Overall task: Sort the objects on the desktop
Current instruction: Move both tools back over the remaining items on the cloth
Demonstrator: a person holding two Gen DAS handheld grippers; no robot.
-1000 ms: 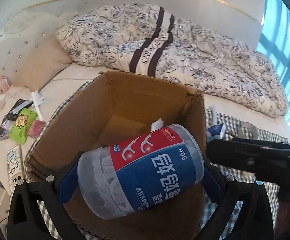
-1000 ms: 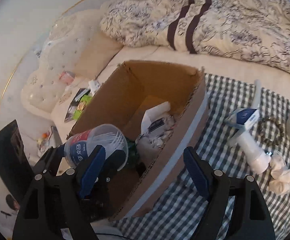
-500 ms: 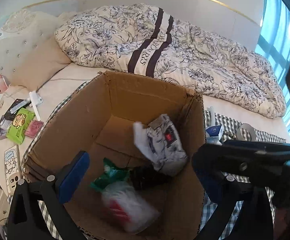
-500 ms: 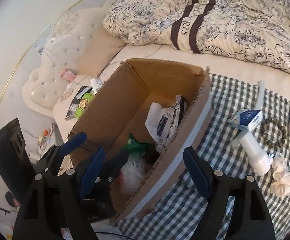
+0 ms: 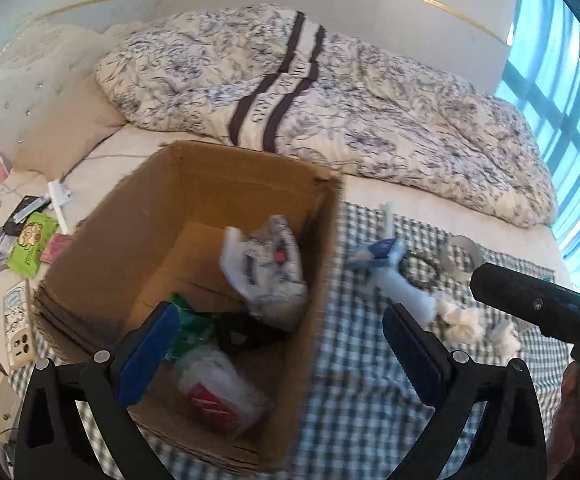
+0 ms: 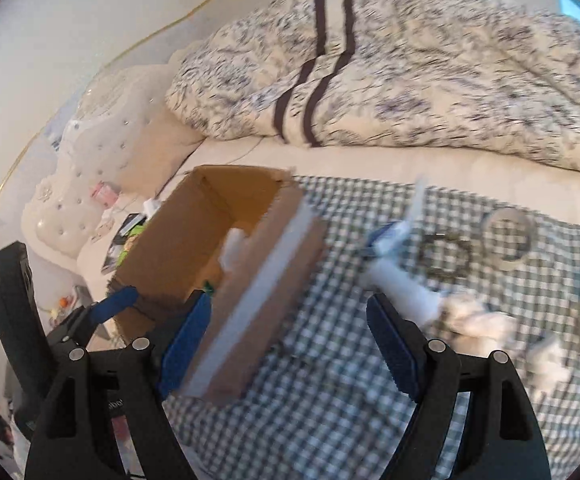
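left wrist view: the left hand-held gripper (image 5: pixel 279 354) hangs released and empty above a cardboard box (image 5: pixel 129 248), where a clear plastic jar (image 5: pixel 219 394) lies among bags. right wrist view: the right hand-held gripper (image 6: pixel 287 344) is spread wide, grasping nothing, over the checked cloth (image 6: pixel 330 412) beside the box (image 6: pixel 257 288).

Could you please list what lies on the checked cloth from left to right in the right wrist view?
Cardboard box → white bottle → bead bracelet → tape roll.
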